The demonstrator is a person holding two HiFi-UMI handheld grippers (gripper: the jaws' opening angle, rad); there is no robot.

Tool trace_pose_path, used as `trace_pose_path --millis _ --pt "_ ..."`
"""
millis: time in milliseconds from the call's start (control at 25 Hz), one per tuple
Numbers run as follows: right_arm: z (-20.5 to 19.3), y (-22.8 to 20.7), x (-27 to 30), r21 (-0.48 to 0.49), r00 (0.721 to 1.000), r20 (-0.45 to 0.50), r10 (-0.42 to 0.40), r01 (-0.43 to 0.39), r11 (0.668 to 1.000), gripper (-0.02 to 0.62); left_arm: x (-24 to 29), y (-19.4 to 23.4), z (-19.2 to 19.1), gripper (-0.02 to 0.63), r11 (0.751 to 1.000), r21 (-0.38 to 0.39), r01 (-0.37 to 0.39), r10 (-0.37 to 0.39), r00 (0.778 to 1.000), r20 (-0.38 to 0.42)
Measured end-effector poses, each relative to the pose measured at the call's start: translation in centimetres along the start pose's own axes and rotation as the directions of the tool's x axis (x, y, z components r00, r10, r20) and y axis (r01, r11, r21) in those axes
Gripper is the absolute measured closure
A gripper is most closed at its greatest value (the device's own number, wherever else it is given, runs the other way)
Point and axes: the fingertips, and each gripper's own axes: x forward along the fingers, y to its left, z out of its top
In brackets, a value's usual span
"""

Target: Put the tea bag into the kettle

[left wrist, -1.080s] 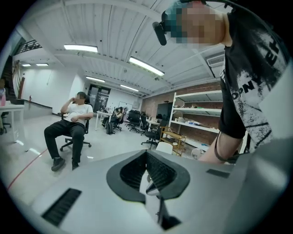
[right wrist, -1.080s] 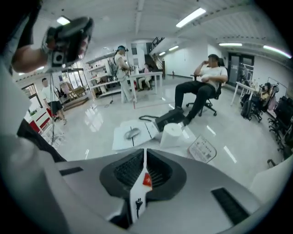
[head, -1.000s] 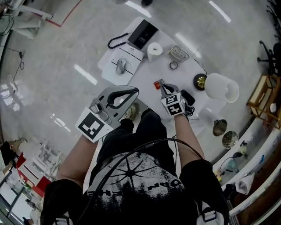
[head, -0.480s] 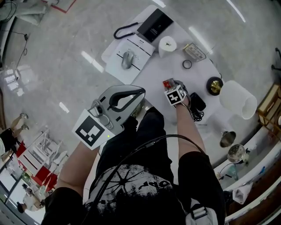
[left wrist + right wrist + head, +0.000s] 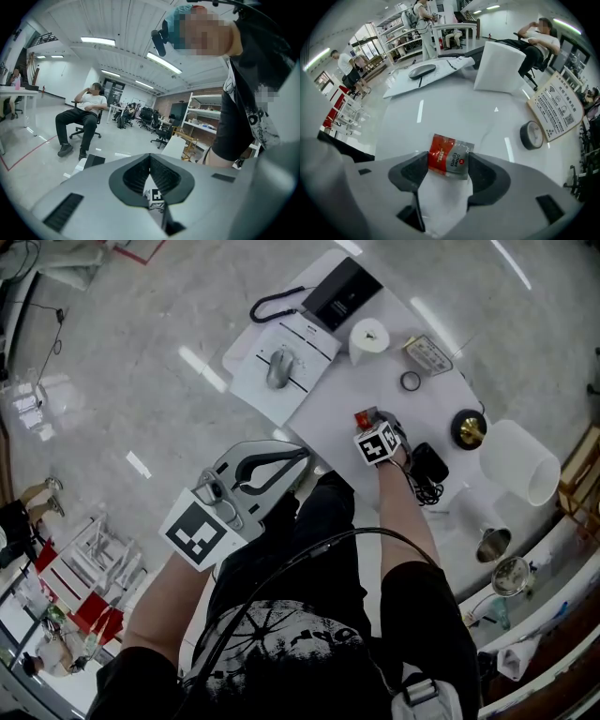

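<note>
The right gripper [image 5: 448, 165] has its jaws spread wide; they have just been opening. The tea bag [image 5: 450, 157], a red and silver sachet, lies flat on the white table [image 5: 459, 112] between the two pads. Its side edges run right up to the pads, and contact cannot be judged. Only the right gripper view shows this. In the head view the sachet is a red speck just above the gripper's marker cube [image 5: 379, 445], near the middle of the frame.

The left gripper [image 5: 150, 161] is clenched, its pad tips meeting with nothing between them. Through the gap below the tips, its view catches the other gripper's cube but not the sachet. Beyond are a seated person [image 5: 84, 117] at centre left and shelves [image 5: 201, 119] at right.

The right gripper view shows a paper roll [image 5: 499, 68] at upper centre, a mouse [image 5: 422, 71] at upper left, a tape ring [image 5: 532, 135] at right and a printed card [image 5: 557, 110] beside the ring.

Only the head view shows a black disc with a gold knob [image 5: 467, 427] and a large white open-topped vessel [image 5: 516, 457] at the right edge, well apart from the sachet. Two metal cups [image 5: 494, 545] sit lower right.
</note>
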Motion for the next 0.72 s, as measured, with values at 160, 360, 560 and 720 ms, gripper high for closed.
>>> trace_pose_path --millis 160,360,560,720 --pt "0.1 0.8 0.0 -0.041 1.000 -0.017 0.021 -0.022 0.999 0.413 -0.1 0.0 0.0 0.600 1.000 -0.018 -0.003 0.003 1.000 0.009" --pt "0.2 2.1 0.2 -0.084 1.000 -0.024 0.018 -0.020 0.996 0.528 -0.2 0.2 0.3 0.600 1.000 -0.010 0.005 -0.005 1.000 0.019" --pt "-0.1 2.1 -0.4 -0.115 1.000 -0.031 0.004 -0.008 0.993 0.545 -0.5 0.2 1.4 0.600 1.000 -0.021 0.014 -0.013 0.999 0.048" --pt "0.8 1.3 -3.0 -0.128 0.999 0.000 -0.035 0.035 0.991 0.545 -0.9 -0.8 3.0 0.600 0.999 -0.001 0.052 -0.052 0.996 0.076"
